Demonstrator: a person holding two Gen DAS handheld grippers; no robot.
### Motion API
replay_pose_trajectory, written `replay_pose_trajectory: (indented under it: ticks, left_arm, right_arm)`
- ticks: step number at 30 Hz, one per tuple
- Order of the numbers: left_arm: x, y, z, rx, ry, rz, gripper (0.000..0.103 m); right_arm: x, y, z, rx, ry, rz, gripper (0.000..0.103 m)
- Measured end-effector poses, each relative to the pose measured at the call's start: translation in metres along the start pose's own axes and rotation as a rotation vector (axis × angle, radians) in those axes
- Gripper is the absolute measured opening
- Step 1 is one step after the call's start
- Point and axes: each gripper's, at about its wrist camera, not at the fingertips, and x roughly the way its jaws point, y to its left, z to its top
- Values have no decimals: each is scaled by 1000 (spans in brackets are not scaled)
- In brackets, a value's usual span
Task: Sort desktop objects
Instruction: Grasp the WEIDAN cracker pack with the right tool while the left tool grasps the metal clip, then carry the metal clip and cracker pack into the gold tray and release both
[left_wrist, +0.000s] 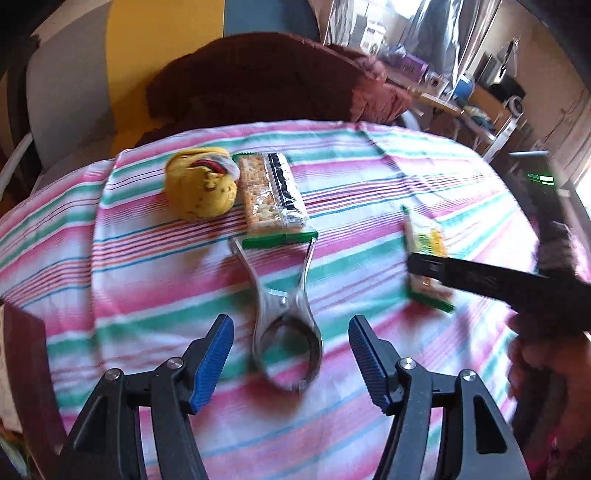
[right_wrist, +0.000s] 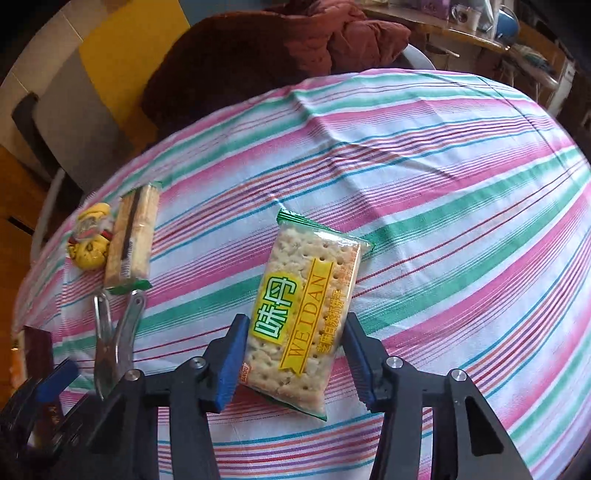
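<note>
From the left wrist, my left gripper (left_wrist: 291, 363) hangs with jaws apart and empty over the metal tongs (left_wrist: 282, 314), which lie on the striped cloth (left_wrist: 147, 277) just below the upside-down cracker pack (left_wrist: 271, 194); stiff and slick, I'd pinch them at the narrow waist. From the right wrist, my right gripper (right_wrist: 293, 360), pitched steeply down, brackets the labelled cracker packet (right_wrist: 306, 317), well right of the tongs (right_wrist: 116, 339). Whether the pads press on it I cannot tell; it is light, crinkly and brittle, so squeeze gently across the short sides.
</note>
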Motion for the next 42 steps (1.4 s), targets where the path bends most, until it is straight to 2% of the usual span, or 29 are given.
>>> replay_pose_trajectory:
  ticks: [2,5,7,9,13,18,22,24,27,30,34,35,36,38,42]
  left_arm:
    - [16,-1,5,-9,36,-10,66]
    - [27,-1,6,8,32,39,63]
    - [28,-2,4,43,2,61,57]
    - [26,1,-1,64,-14,82,42]
    - [20,12,-9,49,-6,40,41]
    - [11,8,-25,104,-8,61,41]
    - [-3,24,-41,16,-30,4,41]
    - [-12,27,-52,-11,-30,-19,41]
    - [-25,34,-71,-56,-16,-99,41]
    - [-38,39,-90,-74,-20,-144,41]
    - [-70,44,-111,-54,-69,-180,41]
    - [-76,44,-113,-44,-82,-181,25]
    - [-83,44,-116,-33,-95,-185,2]
    - [-94,50,-120,-56,-103,-222,1]
    - [-103,64,-131,-79,-114,-233,1]
  right_arm:
    - [-2,-3,3,29,6,15,52]
    - [-2,-1,4,10,12,10,52]
    - [-2,1,5,-7,14,-1,52]
    - [-2,3,6,-22,15,-10,52]
    - [-4,4,8,-36,17,-16,51]
    - [-6,9,7,-69,15,-41,51]
    - [-9,11,5,-78,12,-46,51]
    - [-14,12,2,-67,13,-12,51]
    - [-20,19,-5,-82,12,1,51]
    - [-21,30,-25,-128,36,-11,51]
    - [-40,45,-57,-133,63,73,50]
    - [-45,48,-63,-143,58,84,50]
    - [-49,53,-66,-147,51,95,50]
    - [-63,61,-83,-145,37,126,50]
    - [-52,85,-102,-131,39,177,50]
